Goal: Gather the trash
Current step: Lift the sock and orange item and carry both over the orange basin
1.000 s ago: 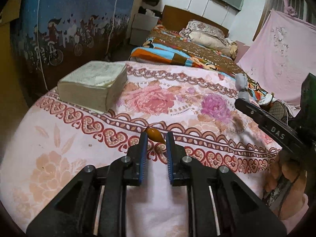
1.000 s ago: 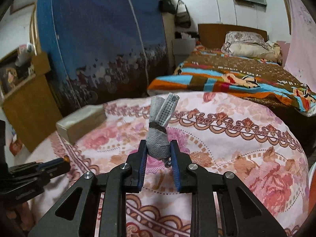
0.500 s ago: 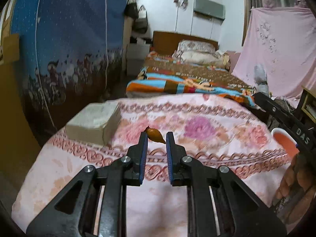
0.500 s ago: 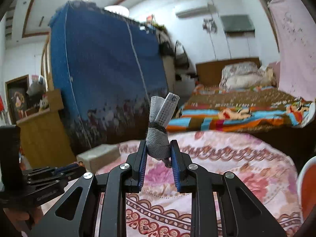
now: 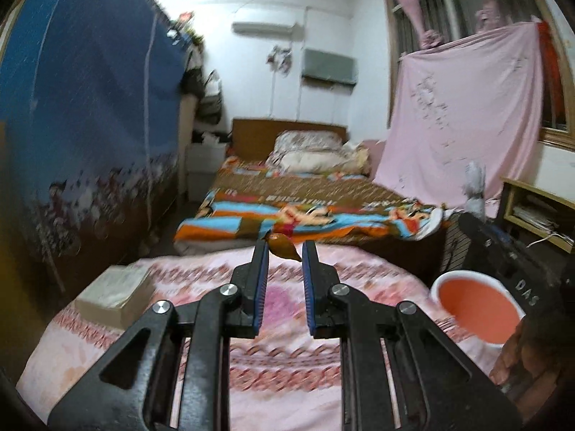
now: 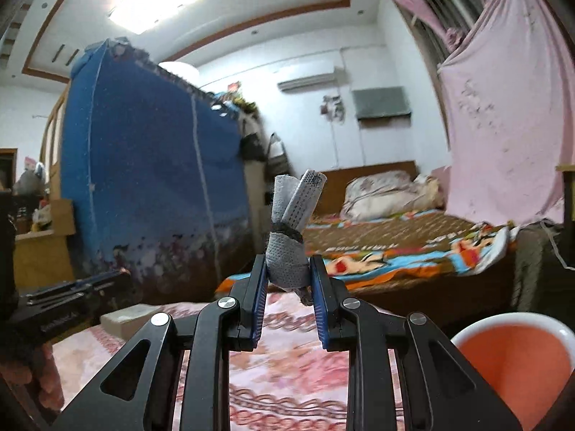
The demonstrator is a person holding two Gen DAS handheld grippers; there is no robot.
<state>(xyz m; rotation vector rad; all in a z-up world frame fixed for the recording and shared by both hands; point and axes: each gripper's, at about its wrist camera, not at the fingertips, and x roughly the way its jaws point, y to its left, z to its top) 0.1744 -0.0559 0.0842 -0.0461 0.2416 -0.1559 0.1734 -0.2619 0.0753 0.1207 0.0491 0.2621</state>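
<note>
Trash's all in hand: small brown crinkly wrapper (image 5: 284,246) pinched at the tips of the nearly shut left fingers (image 5: 266,269), grey perforated fabric wad (image 6: 289,251) clamped upright in the right fingers (image 6: 318,280), both up off the floral-cloth counter (image 5: 215,323), probably headed for the white-rimmed orange bin (image 5: 478,309).

A round table covered with a pink cloth of red floral and heart-border pattern (image 5: 287,370) carries the things. On its left part lies a thick pale block of stacked paper (image 5: 115,296), flat on the cloth.
</note>
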